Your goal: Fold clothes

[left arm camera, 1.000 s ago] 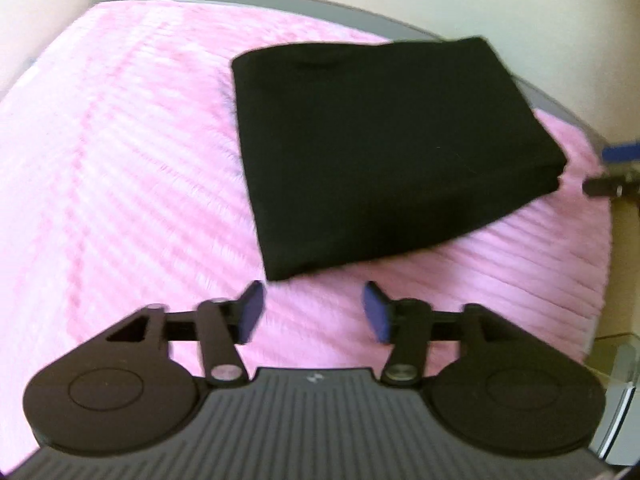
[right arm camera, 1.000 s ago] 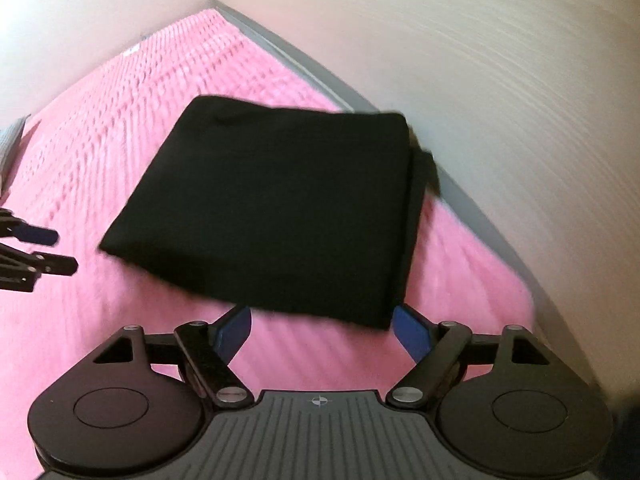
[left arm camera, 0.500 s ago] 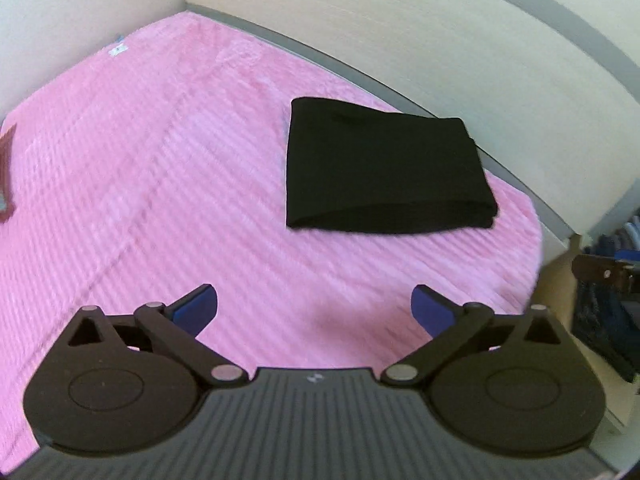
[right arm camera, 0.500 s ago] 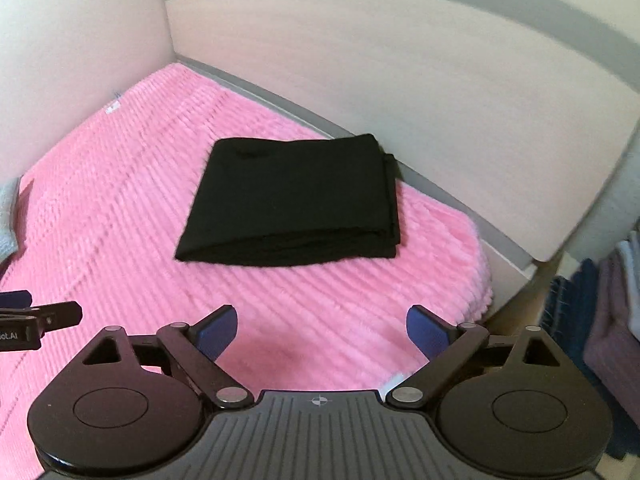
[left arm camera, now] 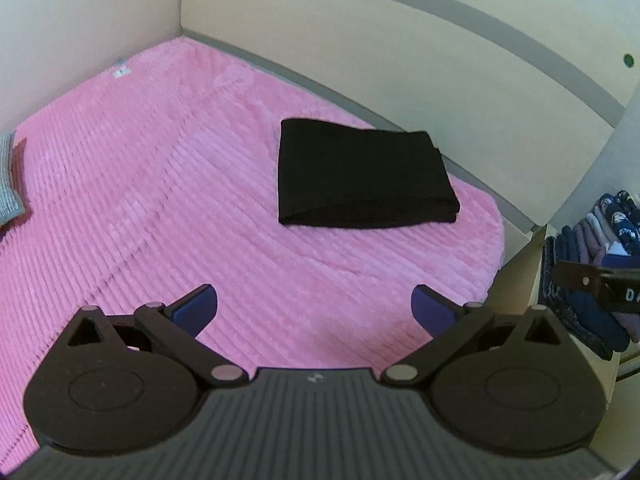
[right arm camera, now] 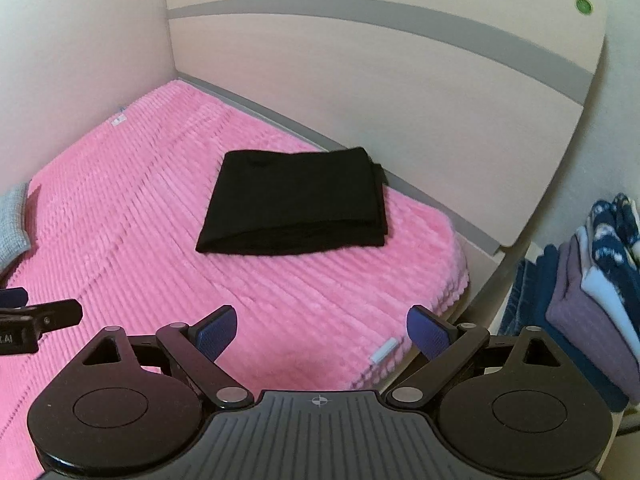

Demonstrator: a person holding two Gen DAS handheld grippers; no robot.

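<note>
A black garment (left arm camera: 364,176) lies folded into a flat rectangle on the pink ribbed bedspread (left arm camera: 160,208), close to the headboard. In the right wrist view the same black garment (right arm camera: 296,204) sits mid-frame on the bedspread (right arm camera: 120,240). My left gripper (left arm camera: 314,308) hangs above the bed, well short of the garment, open with nothing between its blue pads. My right gripper (right arm camera: 320,332) is likewise open and empty, above the bed's near corner. Neither touches the fabric.
A pale headboard (right arm camera: 360,80) with a grey stripe runs behind the bed, with a wall on the left. A grey cloth (right arm camera: 14,224) lies at the bed's left edge. Folded blue and purple clothes (right arm camera: 592,280) are stacked beside the bed on the right.
Both grippers have pulled up and back from the black garment, which now looks small and far. Their jaws have spread wider. The garment stays folded in place.
</note>
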